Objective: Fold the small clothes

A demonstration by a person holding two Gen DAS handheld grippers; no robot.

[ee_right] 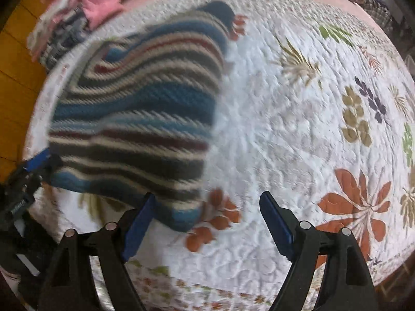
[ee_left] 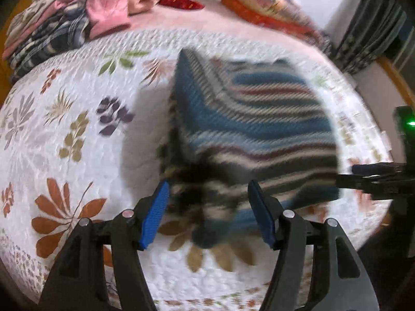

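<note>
My left hand-held gripper (ee_left: 207, 212) is spread wide and grasps nothing, its blue pads on either side of the near corner of the striped knit sweater (ee_left: 249, 129). My right hand-held gripper (ee_right: 207, 223) is released too, just beside that garment's near edge. The sweater lies folded on the bed's white floral quilt (ee_right: 285, 119). A pile of clothes (ee_left: 77, 18) sits at the far side, blurred.
</note>
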